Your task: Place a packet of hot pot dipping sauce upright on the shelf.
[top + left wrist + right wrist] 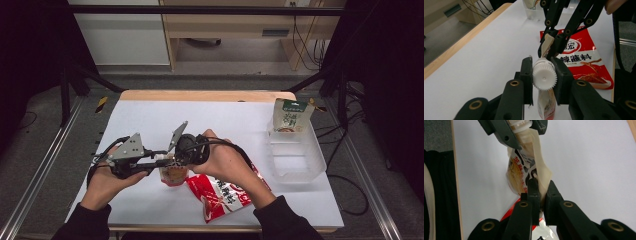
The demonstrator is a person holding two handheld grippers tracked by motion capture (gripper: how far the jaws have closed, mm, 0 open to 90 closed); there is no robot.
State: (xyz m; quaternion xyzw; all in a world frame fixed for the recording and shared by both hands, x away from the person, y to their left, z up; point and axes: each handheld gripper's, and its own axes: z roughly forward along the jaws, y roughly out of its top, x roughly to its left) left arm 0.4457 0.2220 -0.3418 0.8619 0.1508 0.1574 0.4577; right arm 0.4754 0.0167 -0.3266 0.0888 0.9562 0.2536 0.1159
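Note:
A small spout pouch point(173, 176) with orange print hangs upright just above the white table between my two grippers. Its white ribbed cap point(544, 77) is clamped between the jaws of my left gripper point(542, 63), which comes in level from the left point(161, 161). The pouch body point(546, 105) dangles below that grip. My right gripper point(541, 186) is shut on a folded cream edge of the pouch point(520, 175) near its top corner, just under the neck. From the left gripper view, the right gripper point(548, 51) reaches down right behind the cap.
A red seasoning sachet point(220, 195) lies flat on the table under my right forearm. At the right stands a clear plastic bin point(312, 165), with a green and white pouch point(291, 116) leaning at its far end. The wooden table edge point(207, 95) runs along the back.

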